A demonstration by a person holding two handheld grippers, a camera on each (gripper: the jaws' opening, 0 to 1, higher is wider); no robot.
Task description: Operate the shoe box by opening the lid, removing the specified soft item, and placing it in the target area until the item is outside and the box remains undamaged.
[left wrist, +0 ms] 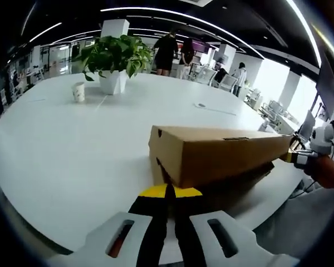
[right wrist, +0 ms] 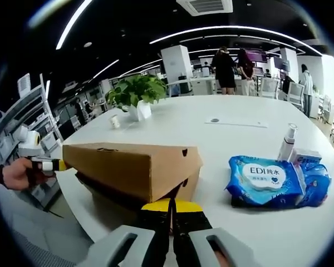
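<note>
We see one brown corrugated cardboard shoe box lying on the white round tabletop, its flat lid raised at a slant above the base. Our left gripper has its two yellow-tipped black fingers pressed together at one end of the box; whether they pinch the cardboard we cannot tell. Our right gripper shows its fingers closed alike at the opposite end. Beside the box lies one glossy blue plastic pack of wet wipes, one slim white spray bottle just behind it. Further off stand one leafy green plant in a white pot and one small paper cup.
</note>
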